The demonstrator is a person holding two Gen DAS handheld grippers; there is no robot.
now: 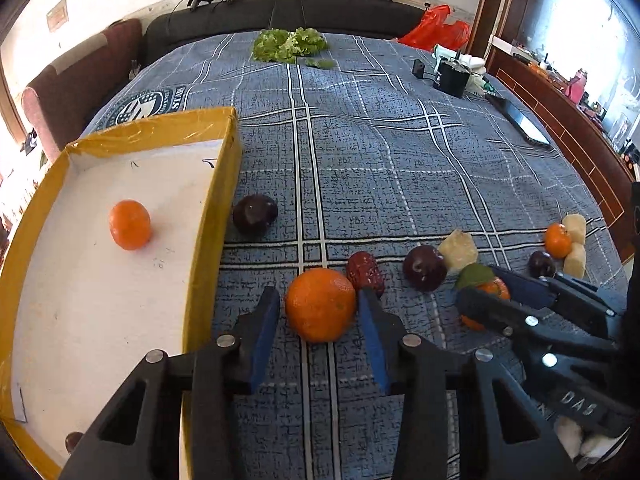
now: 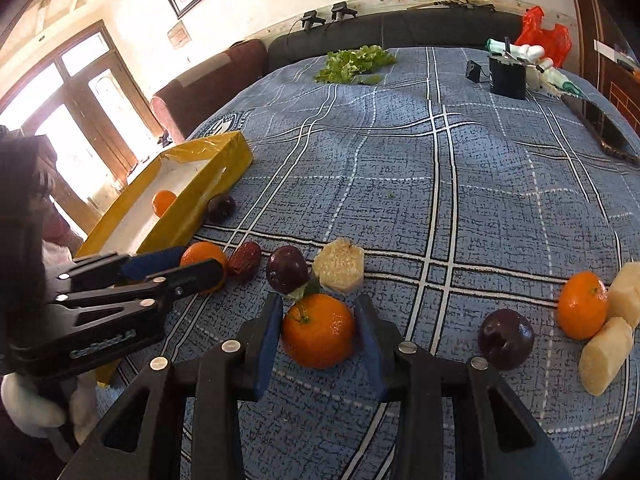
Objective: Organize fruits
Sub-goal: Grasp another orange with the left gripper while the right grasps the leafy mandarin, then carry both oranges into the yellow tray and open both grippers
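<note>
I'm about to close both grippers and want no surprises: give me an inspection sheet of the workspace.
Surface: blue plaid cloth, wrinkled.
Job's things: yellow cardboard box holds one small orange; dark plums, oranges, red date, pale peeled chunks loose on cloth.
Clutter: green lettuce, black container, red plastic bag.
Grippers: left gripper open around large orange; right gripper open around leafed orange.
Cables: thin wire by container.
Surroundings: dark sofa, glass doors.

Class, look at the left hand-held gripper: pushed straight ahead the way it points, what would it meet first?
The left hand-held gripper would meet the orange already between its open fingers; the red date lies just beyond, slightly right.
</note>
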